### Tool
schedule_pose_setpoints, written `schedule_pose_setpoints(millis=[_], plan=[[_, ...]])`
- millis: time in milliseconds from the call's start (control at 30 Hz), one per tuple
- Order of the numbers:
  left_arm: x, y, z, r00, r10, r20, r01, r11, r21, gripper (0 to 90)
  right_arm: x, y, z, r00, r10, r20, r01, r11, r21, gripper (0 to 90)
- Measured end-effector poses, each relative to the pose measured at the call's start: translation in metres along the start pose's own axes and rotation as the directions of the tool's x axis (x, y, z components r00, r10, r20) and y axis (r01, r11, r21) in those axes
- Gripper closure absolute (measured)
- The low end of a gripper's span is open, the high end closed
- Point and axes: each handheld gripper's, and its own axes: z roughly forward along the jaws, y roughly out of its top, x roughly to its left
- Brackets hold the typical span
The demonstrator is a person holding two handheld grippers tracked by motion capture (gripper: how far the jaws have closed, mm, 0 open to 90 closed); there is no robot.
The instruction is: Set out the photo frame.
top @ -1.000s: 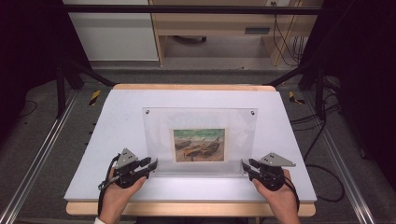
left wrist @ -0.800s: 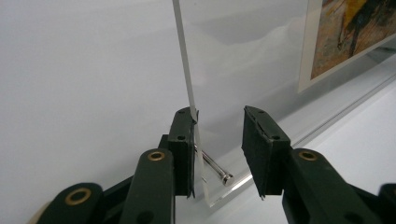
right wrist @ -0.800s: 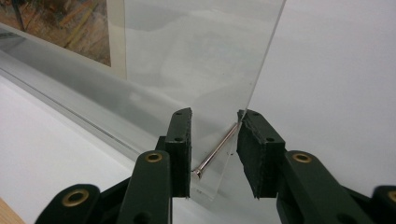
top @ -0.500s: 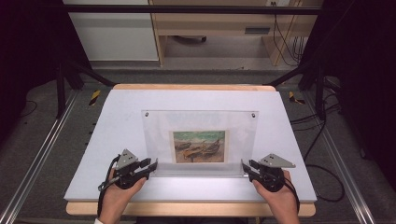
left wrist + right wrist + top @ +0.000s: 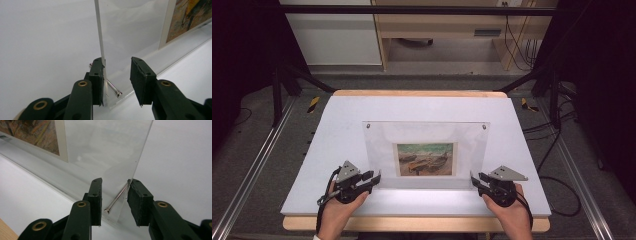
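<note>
While standing upright mid-table: acrylic picture frame (image 5: 426, 155), judged stiff, slick, scratch-prone.
Left gripper (image 5: 116, 75): jaws parted, straddling the lower corner edge.
Right gripper (image 5: 114, 195): likewise gaping around a standoff screw (image 5: 116, 198).
Hold: bottom corners are advised.

We held a black tool (image 5: 373, 178) in our left hand and another tool (image 5: 477, 181) in our right, each with brass-ringed jaw pivots, a grey three-cornered top plate and a trailing black cable.
</note>
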Motion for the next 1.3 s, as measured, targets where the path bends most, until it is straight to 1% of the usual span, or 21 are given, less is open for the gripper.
schedule_pose_setpoints(millis=[167, 300, 733, 1067, 1100, 1200, 1233, 1300], plan=[[-0.0008, -0.0009, -0.0004, 1.0, 0.003, 0.003, -0.003, 1.0, 0.006, 62.5, 0.0013, -0.0011, -0.0006, 1.0, 0.007, -0.002, -0.007, 1.0, 0.005, 64.8], [-0.0015, -0.0018, -0.0005, 1.0, 0.007, 0.006, -0.007, 0.9999, 0.011, 61.6, 0.0011, -0.0019, -0.0007, 1.0, -0.001, -0.007, 0.001, 1.0, 0.012, 64.4], [-0.0023, -0.0019, -0.0009, 0.9999, 0.011, 0.01, -0.011, 0.9999, 0.007, 60.5, 0.0024, -0.0031, -0.0011, 1.0, 0.0, -0.009, 0.001, 1.0, 0.018, 63.5], [-0.0038, -0.002, 0.0, 0.9998, 0.02, 0.006, -0.02, 0.9998, -0.006, 58.1, 0.0045, -0.0026, 0.0003, 0.9998, -0.001, -0.018, 0.001, 1.0, 0.017, 55.4], [-0.0047, -0.0022, 0.0008, 0.9997, 0.024, 0.002, -0.024, 0.9997, -0.011, 56.4, 0.0045, -0.0025, 0.0009, 0.9998, -0.012, -0.017, 0.012, 1.0, 0.013, 53.9], [-0.0057, -0.0021, 0.0017, 0.9996, 0.029, 0.0, -0.029, 0.9995, -0.012, 51.6, 0.0053, -0.0023, 0.0011, 0.9998, -0.012, -0.018, 0.012, 1.0, 0.014, 51.5], [-0.0063, -0.0021, 0.0021, 0.9993, 0.037, -0.003, -0.037, 0.9992, -0.01, 51.6, 0.006, -0.0022, 0.0013, 0.9998, -0.008, -0.018, 0.009, 1.0, 0.014, 50.3], [-0.0066, -0.0021, 0.0027, 0.9992, 0.039, -0.002, -0.039, 0.9992, -0.013, 45.4, 0.0073, -0.0013, 0.002, 0.9995, -0.018, -0.025, 0.018, 1.0, 0.006, 45.0]])
